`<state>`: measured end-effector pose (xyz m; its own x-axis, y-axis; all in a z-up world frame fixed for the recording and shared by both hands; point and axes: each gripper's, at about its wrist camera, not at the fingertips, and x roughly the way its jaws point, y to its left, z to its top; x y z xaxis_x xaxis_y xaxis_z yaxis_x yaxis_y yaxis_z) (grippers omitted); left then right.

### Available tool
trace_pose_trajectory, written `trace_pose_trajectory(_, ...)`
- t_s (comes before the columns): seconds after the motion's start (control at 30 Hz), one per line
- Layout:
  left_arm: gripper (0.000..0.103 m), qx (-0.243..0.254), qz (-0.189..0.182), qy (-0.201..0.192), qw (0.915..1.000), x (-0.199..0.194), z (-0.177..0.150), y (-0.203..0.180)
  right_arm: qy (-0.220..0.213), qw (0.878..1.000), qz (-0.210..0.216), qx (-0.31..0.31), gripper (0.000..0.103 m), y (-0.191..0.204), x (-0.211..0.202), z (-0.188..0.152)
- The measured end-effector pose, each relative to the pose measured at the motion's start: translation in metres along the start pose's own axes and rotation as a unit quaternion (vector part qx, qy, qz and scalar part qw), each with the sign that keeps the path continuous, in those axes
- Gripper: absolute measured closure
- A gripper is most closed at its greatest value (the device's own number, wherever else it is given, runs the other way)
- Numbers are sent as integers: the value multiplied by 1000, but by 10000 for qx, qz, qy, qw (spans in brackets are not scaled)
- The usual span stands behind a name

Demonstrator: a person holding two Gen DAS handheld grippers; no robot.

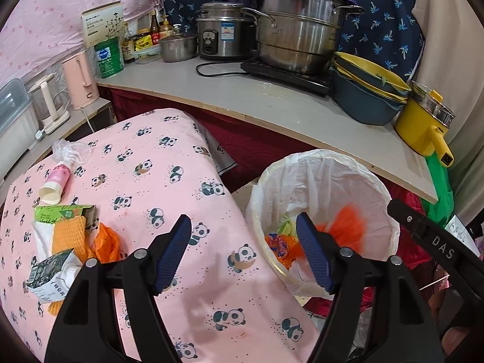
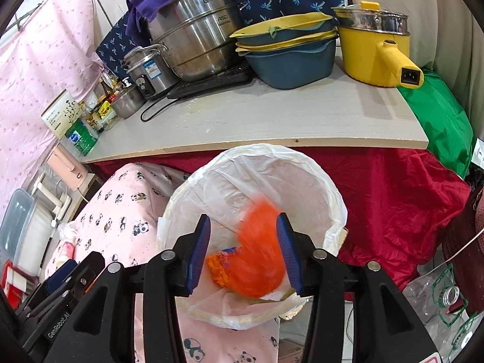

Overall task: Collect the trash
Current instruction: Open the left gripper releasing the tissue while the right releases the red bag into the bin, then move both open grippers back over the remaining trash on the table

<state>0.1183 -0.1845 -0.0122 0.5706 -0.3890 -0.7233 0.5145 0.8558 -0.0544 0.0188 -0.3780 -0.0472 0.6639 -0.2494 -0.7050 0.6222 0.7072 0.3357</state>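
— Where was the orange plastic bag (image 2: 260, 251)?
— Blurred, inside the white-lined trash bin (image 2: 320, 181), below the right gripper (image 2: 246, 249), whose fingers stood wide.
— And the left gripper (image 1: 243, 252)?
— Wide too, empty, beside the bin.

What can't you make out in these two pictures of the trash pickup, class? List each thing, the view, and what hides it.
1. Orange bag over the bin: right wrist view, smeared by motion blur, so its shape and whether it has landed are unclear.
2. Bin contents: left wrist view, partly hidden behind a finger of the left gripper.
3. Carton on the panda cloth: left wrist view, print too small to read.
4. Right gripper: open, holding nothing.
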Motion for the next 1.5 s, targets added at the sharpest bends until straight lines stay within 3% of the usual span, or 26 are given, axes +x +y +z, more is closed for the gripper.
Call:
trace_pose_trajectory(0.43,33,-225,97,-132,9996,-23,-5,27,-104,9995,143,-261,55,30,-21,-5)
trace_pose_trajectory(0.83,27,-651,352,-183,9971,-50,-21,79,17,9957,494,-778,54,84,-35,-29)
trace_pose_trajectory(1.5,27,-1610,1078,-56,9810,-80,-67,193,470,9789,1029,-1699,54,181,-32,-89)
